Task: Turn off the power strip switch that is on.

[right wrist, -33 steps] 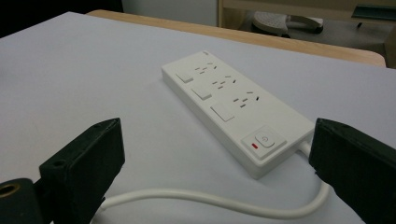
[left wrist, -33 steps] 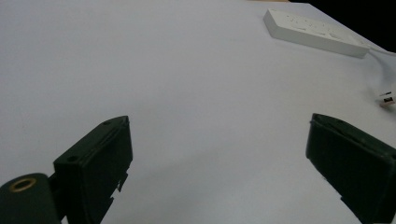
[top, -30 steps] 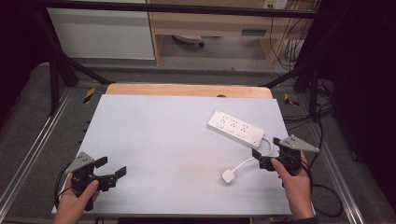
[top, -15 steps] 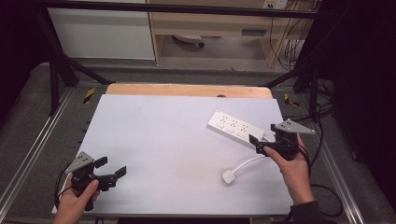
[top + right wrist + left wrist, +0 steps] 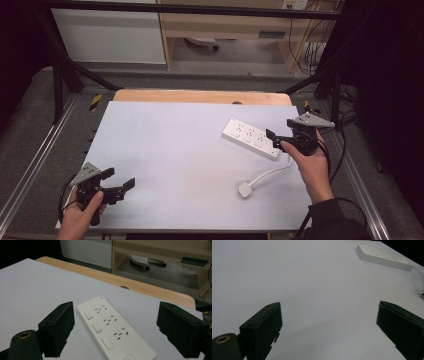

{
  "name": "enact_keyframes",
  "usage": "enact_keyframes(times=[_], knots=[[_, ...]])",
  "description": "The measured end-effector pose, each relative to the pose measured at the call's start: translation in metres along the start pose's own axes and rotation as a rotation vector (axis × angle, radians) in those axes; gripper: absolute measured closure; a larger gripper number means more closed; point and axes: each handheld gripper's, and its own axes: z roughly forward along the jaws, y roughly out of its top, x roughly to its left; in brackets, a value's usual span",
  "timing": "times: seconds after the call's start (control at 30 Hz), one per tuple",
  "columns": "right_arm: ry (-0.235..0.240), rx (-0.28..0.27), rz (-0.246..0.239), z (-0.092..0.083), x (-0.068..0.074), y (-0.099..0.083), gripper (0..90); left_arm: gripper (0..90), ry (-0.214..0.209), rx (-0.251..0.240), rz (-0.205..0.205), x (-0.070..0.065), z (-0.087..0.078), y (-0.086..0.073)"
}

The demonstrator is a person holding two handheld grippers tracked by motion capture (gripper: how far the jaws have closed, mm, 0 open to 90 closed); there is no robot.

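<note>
A white power strip (image 5: pixel 249 136) lies flat at the right back of the white sheet (image 5: pixel 175 150). Its white cable (image 5: pixel 267 172) curls forward to a white plug (image 5: pixel 245 190). My right gripper (image 5: pixel 276 139) hovers above the strip's near right end, open. Its jaws have just been closing a little, and nothing is pressed between them. In the right gripper view the power strip (image 5: pixel 112 328) lies below and ahead of the right gripper (image 5: pixel 115 305). My left gripper (image 5: pixel 120 178) rests open and empty at the sheet's front left. From the left gripper (image 5: pixel 328 306) the power strip (image 5: pixel 384 257) appears far off.
The wooden tabletop (image 5: pixel 200 96) sticks out behind the white sheet. Metal frame rails (image 5: pixel 35 160) run along both sides. A wooden shelf unit (image 5: pixel 235 30) and a white cabinet (image 5: pixel 107 35) stand beyond the table. Cables (image 5: pixel 315 55) hang at the back right.
My right gripper has risen and moved away from the front right edge, beside the cable, to above the power strip's near end. The left gripper has stayed put.
</note>
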Motion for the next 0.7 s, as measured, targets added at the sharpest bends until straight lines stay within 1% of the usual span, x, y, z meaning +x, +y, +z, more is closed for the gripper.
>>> enact_keyframes(times=[0.1, 0.13, 0.17, 0.23, 0.27, 0.33, 0.37, 0.4, 0.43, 0.57, 0.63, 0.67, 0.7], knots=[[-0.005, -0.002, 0.002, 0.003, -0.003, 0.002, 20.3, 6.3, 0.0, -0.004, 0.0, 0.0, 0.0, 0.0], [-0.014, -0.001, 0.0, 0.004, -0.003, 0.003, 21.8, 6.3, 0.001, -0.003, -0.001, 0.0, 0.0, 0.0], [-0.014, -0.001, 0.0, 0.004, -0.003, 0.003, 21.8, 6.3, 0.001, -0.003, -0.001, 0.0, 0.0, 0.0], [-0.022, 0.002, -0.003, 0.007, -0.005, 0.005, 27.0, 6.3, 0.002, -0.002, 0.001, 0.0, 0.0, 0.0], [-0.022, 0.002, -0.003, 0.007, -0.005, 0.005, 27.0, 6.3, 0.002, -0.002, 0.002, 0.0, 0.0, 0.0], [-0.026, 0.001, -0.005, 0.008, -0.007, 0.006, 32.8, 6.3, 0.006, -0.002, 0.002, 0.0, 0.001, 0.0], [-0.033, 0.002, -0.006, 0.01, -0.009, 0.008, 38.4, 6.3, 0.005, 0.0, 0.001, 0.0, 0.001, -0.001], [-0.033, 0.002, -0.006, 0.01, -0.009, 0.008, 38.4, 6.3, 0.005, 0.0, 0.001, 0.0, 0.001, -0.001], [-0.034, 0.002, -0.007, 0.012, -0.01, 0.009, 43.8, 6.3, 0.005, 0.0, 0.001, 0.0, 0.001, -0.001], [-0.04, 0.005, 0.002, 0.017, -0.012, 0.009, 56.3, 6.3, 0.006, -0.003, 0.0, 0.0, 0.0, -0.001], [-0.045, 0.004, -0.005, 0.02, -0.014, 0.009, 62.2, 6.3, 0.006, -0.004, 0.001, 0.001, 0.0, -0.001], [-0.045, 0.004, -0.005, 0.02, -0.014, 0.009, 62.2, 6.3, 0.006, -0.004, 0.0, 0.001, 0.0, -0.001], [-0.048, 0.001, -0.007, 0.021, -0.015, 0.009, 65.2, 6.3, 0.007, -0.004, 0.0, 0.0, 0.0, -0.001]])
